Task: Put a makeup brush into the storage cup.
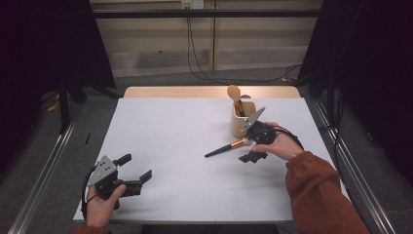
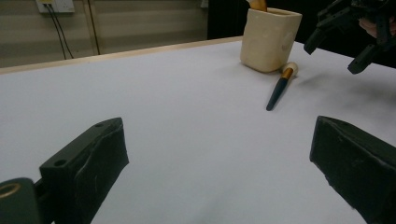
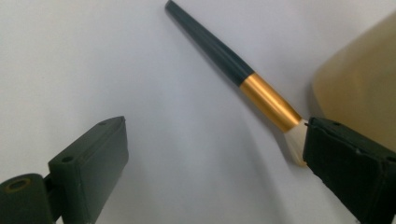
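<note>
A makeup brush with a dark handle, gold ferrule and pale bristles lies flat on the white table, its bristle end against a cream cup. A wooden utensil stands in the cup. My right gripper hovers open over the brush's bristle end. In the right gripper view the brush runs diagonally, and its bristles touch the right jaw beside the cup. My left gripper stands open and empty near the front left. Its view shows the cup, the brush and the right gripper far off.
The table's middle and left lie bare. A wooden strip edges the far side. Metal rails run along both sides on the floor, and cables hang by the back wall.
</note>
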A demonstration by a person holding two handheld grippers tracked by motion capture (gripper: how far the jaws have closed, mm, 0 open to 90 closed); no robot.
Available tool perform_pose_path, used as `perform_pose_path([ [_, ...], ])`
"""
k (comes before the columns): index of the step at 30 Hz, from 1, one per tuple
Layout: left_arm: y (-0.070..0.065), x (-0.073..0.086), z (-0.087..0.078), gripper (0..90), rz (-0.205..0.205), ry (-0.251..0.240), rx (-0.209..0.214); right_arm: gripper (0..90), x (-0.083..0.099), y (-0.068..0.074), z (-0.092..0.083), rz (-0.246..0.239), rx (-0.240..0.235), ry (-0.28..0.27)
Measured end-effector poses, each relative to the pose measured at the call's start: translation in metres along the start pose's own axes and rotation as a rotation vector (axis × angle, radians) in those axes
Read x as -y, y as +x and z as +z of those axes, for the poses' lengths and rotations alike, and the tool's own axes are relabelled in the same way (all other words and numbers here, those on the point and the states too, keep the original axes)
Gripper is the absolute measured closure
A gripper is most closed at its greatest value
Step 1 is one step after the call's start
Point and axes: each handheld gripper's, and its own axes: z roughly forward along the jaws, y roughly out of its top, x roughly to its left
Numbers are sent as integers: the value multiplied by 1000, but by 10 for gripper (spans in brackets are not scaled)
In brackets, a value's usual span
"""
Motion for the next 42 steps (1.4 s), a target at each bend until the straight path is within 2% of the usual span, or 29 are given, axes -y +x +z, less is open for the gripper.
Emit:
perform_pose_path([
  [7, 0, 0, 0, 38, 0, 1, 4, 72, -16, 2, 11, -68, -24, 68],
  [11, 0, 0, 0, 38, 1, 1, 7, 95, -23, 1, 17, -105, -20, 86],
  [15, 0, 0, 0, 38, 9, 4, 9, 156, -25, 0, 23, -121, -13, 130],
  [16, 0, 0, 0, 38, 8, 5, 8, 179, -26, -2, 24, -139, -15, 132],
  [17, 0, 0, 1, 38, 3, 4, 9, 183, -26, -2, 25, -131, -12, 136],
  [22, 0, 0, 1, 38, 7, 7, 9, 228, -28, -8, 31, -168, 4, 152],
  [29, -1, 1, 1, 38, 5, 12, 17, 266, -31, -10, 35, -196, 32, 176],
  [35, -1, 1, 1, 38, 10, 15, 19, 293, -34, -11, 39, -216, 31, 205],
  [36, -1, 1, 1, 38, 10, 15, 19, 300, -34, -11, 40, -205, 28, 219],
  [39, -1, 1, 1, 38, 9, 14, 19, 305, -35, -13, 42, -212, 38, 210],
  [42, -1, 1, 2, 38, 11, 16, 20, 327, -34, -13, 44, -222, 41, 227],
])
